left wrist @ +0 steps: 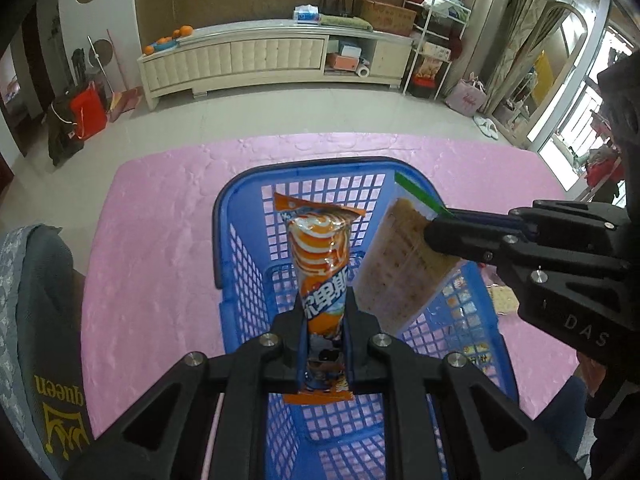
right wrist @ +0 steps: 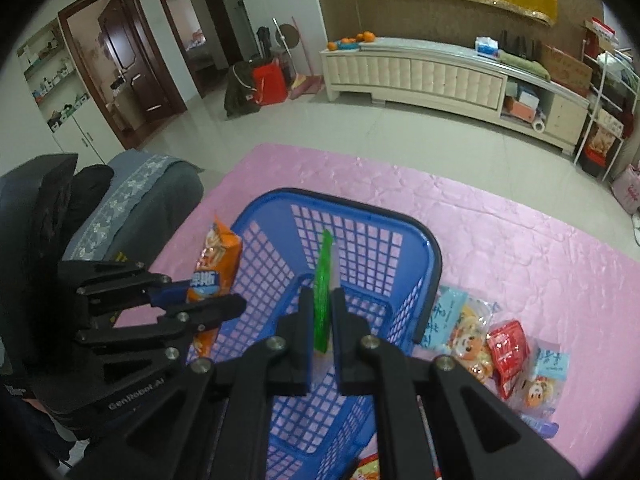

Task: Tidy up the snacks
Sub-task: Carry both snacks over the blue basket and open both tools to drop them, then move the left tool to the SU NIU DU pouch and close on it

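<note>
Orange snack pack (left wrist: 322, 256) upright lengthwise in left tongs (left wrist: 325, 312).

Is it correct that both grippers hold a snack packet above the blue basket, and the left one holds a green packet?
Not quite. The left gripper holds an orange packet, as the left wrist view shows; the green-edged packet is in the right gripper. The rest stands: both hold their snacks above the blue basket.

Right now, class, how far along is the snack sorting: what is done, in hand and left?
Done: nothing shows inside the blue basket. In hand: the left gripper holds an orange snack pack and the right gripper a green-edged cracker bag, both over the basket. Left: the small packets on the pink mat.
</note>
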Demonstrator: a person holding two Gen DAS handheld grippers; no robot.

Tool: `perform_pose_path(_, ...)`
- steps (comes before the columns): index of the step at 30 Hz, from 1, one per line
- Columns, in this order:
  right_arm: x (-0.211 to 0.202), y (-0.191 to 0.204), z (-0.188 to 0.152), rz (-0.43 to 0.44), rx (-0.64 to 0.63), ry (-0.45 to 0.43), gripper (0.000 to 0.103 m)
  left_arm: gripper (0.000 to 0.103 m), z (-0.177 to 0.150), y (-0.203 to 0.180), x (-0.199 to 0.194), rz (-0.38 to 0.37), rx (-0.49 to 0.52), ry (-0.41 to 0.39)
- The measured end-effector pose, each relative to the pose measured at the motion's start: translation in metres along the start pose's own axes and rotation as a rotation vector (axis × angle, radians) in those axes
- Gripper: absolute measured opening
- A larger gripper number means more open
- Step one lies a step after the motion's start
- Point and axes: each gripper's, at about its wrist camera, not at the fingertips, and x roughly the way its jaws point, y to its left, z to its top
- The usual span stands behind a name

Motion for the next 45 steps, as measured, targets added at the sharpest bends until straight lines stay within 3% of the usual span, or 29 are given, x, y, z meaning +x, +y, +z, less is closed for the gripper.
perform_pose_path(3, 0.003, -0.004, 0.000, -0.023, 0.013, 0.005, 0.011, 0.018, -0.001, -0.002, 0.003, 0.029, 0.011, 0.006)
perform_pose_path(5, 0.005, -0.007, -0.003, -0.036, 0.032, 0.016, 0.011, 0.043, -0.003, -0.003, 0.002, 0.037, 0.021, 0.005)
perform_pose_path(8, 0.009, -0.005, -0.005, -0.049, 0.015, 0.049, 0.014, 0.048, -0.004, -0.003, -0.003, 0.043, 0.026, -0.008)
perform_pose_path(9, 0.008, -0.004, -0.005, -0.065, 0.010, 0.039, 0.017, 0.050, -0.006, -0.004, -0.006, 0.041, 0.027, -0.010)
perform_pose_path(11, -0.001, -0.001, -0.006, -0.097, 0.001, 0.010, 0.035, 0.058, -0.008, -0.005, -0.012, 0.050, 0.029, -0.018)
perform_pose_path(13, -0.010, -0.001, -0.007, -0.099, 0.001, -0.014, 0.070, 0.059, -0.012, -0.006, -0.021, 0.065, 0.038, -0.035)
perform_pose_path(17, -0.030, 0.004, -0.011, -0.106, -0.005, -0.030, 0.073, 0.060, -0.015, -0.002, -0.035, 0.061, 0.015, -0.041)
perform_pose_path(21, -0.054, 0.009, -0.023, -0.115, 0.000, -0.041, 0.085, 0.060, -0.022, -0.011, -0.056, 0.052, 0.004, -0.061)
perform_pose_path(23, -0.070, 0.010, -0.034, -0.123, 0.012, -0.055, 0.085, 0.067, -0.029, -0.020, -0.068, 0.052, 0.008, -0.081)
perform_pose_path(32, -0.134, 0.001, -0.077, -0.181, 0.065, -0.100, 0.086, 0.067, -0.058, -0.066, -0.112, 0.007, 0.056, -0.129)
perform_pose_path(34, -0.144, -0.003, -0.086, -0.195, 0.073, -0.108, 0.087, 0.071, -0.063, -0.078, -0.117, -0.004, 0.070, -0.137)
perform_pose_path(45, -0.165, -0.038, -0.147, -0.255, 0.144, -0.073, 0.088, 0.071, -0.086, -0.148, -0.092, -0.035, 0.170, -0.073)
